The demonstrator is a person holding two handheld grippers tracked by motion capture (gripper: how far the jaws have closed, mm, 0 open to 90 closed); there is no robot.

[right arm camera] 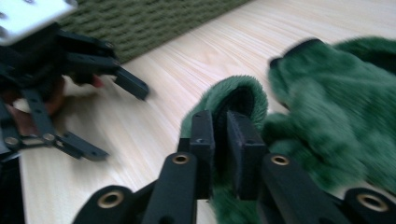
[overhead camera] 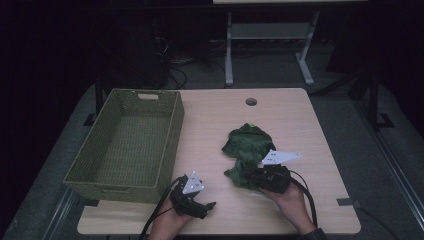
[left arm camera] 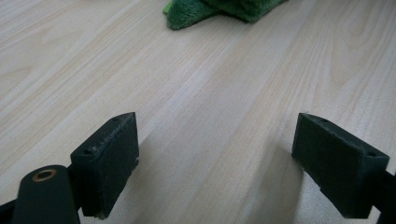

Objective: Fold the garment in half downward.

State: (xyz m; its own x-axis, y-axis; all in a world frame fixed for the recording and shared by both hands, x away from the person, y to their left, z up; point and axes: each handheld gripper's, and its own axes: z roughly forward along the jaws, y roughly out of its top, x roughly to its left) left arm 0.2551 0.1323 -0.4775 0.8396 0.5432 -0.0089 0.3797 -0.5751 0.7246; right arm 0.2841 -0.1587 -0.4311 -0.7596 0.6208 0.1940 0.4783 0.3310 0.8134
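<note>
Right tool (right arm camera: pixel 220 135): jaws stood nearly together, pinching a fold of green plush cloth (right arm camera: pixel 322 121) between the pads; the grip looked narrow, with a thin ridge of fabric rising above the fingertips.
Right tool from above: it lay at the near right of the tabletop (overhead camera: pixel 300 120), held by a hand (overhead camera: pixel 292 202) coming in from the bottom edge, a grey three-cornered plate on its top.
Cloth by the right tool: the fuzzy green cloth (overhead camera: pixel 248 150) started at the jaws and spread away beyond them in a crumpled heap, partly resting on the wood; a dark hem edge showed on one fold.
Left tool (left arm camera: pixel 217 154): jaws stood wide apart with nothing between them, bare wood grain showing in the gap; the pads hovered close above the tabletop (left arm camera: pixel 210 84).
Left tool from above: the left tool (overhead camera: pixel 207 206) sat at the near edge, just beside the basket's front corner, well apart from the cloth.
Cloth ahead of the left tool: a corner of the green cloth (left arm camera: pixel 210 9) lay far ahead of its jaws, on the wood.
Basket: a woven olive basket (overhead camera: pixel 172 130) stood beyond the left tool on the left half of the tabletop, upright, apart from the cloth.
Blur: the cloth looked smeared in the right gripper view.
</note>
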